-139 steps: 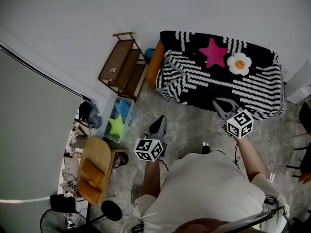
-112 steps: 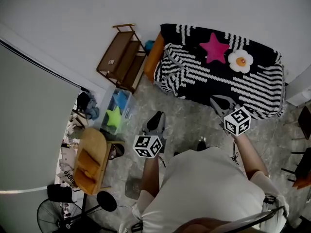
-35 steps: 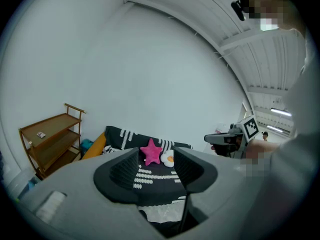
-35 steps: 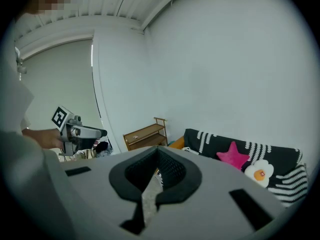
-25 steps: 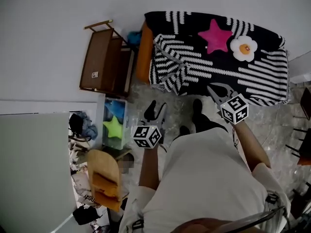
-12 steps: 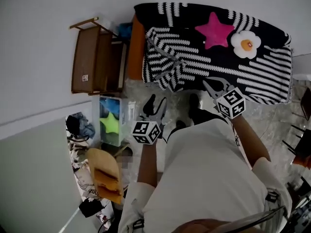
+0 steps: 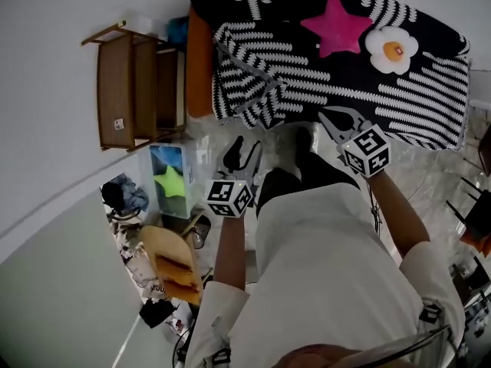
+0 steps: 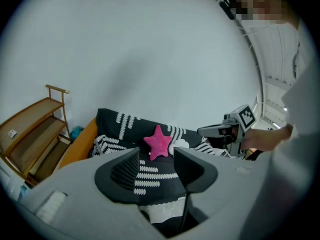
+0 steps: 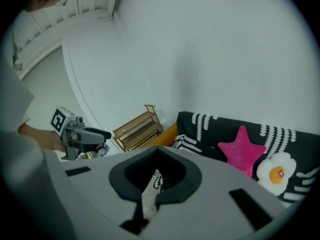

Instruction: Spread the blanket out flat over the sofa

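The black-and-white striped blanket (image 7: 360, 83) covers the orange sofa (image 7: 198, 60) at the top of the head view. One part of it lies folded and bunched at the sofa's left end (image 7: 253, 75). A pink star pillow (image 7: 337, 25) and a white egg pillow (image 7: 393, 48) rest on it. My left gripper (image 7: 239, 153) hovers open and empty over the floor just short of the sofa front. My right gripper (image 7: 331, 117) is at the blanket's front edge, its jaws shut with nothing between them. The star pillow (image 8: 159, 142) shows beyond my left gripper (image 8: 156, 165).
A wooden shelf rack (image 7: 130, 83) stands left of the sofa against the wall. A clear bin (image 7: 170, 179) with a green star toy sits on the floor by my left gripper. A wooden stool (image 7: 165, 263) and clutter are lower left.
The person has walked up to the sofa, so both grippers are now close to its front edge. The jaws of each stand as before.
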The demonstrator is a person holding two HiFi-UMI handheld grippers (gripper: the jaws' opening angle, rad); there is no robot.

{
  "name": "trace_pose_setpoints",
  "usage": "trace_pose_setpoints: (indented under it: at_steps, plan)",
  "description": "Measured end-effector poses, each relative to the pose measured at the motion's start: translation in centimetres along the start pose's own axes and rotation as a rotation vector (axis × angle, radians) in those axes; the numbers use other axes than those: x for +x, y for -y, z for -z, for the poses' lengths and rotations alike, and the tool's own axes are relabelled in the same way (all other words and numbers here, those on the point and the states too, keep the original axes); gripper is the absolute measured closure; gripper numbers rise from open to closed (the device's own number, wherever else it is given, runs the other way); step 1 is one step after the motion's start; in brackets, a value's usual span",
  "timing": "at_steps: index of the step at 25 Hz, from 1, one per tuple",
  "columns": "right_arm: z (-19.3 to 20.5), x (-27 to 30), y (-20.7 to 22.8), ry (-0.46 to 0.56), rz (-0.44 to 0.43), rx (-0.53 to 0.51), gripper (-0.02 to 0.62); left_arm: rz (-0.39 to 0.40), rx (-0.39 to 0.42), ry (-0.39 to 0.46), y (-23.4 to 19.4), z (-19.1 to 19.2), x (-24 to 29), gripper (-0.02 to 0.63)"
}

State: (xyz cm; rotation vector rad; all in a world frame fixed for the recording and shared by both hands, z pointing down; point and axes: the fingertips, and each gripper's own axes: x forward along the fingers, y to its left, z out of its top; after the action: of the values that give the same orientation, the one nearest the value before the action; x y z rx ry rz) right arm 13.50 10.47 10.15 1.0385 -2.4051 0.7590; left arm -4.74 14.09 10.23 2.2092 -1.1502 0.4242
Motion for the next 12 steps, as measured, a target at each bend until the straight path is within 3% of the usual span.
trace_pose_setpoints:
  at_steps: [12]
  plan:
    - [2.5, 6.6, 3.2, -0.043, 0.063, 0.097, 0.592, 0.095, 0.015, -0.112, -5.4, 3.2, 8.2, 0.394]
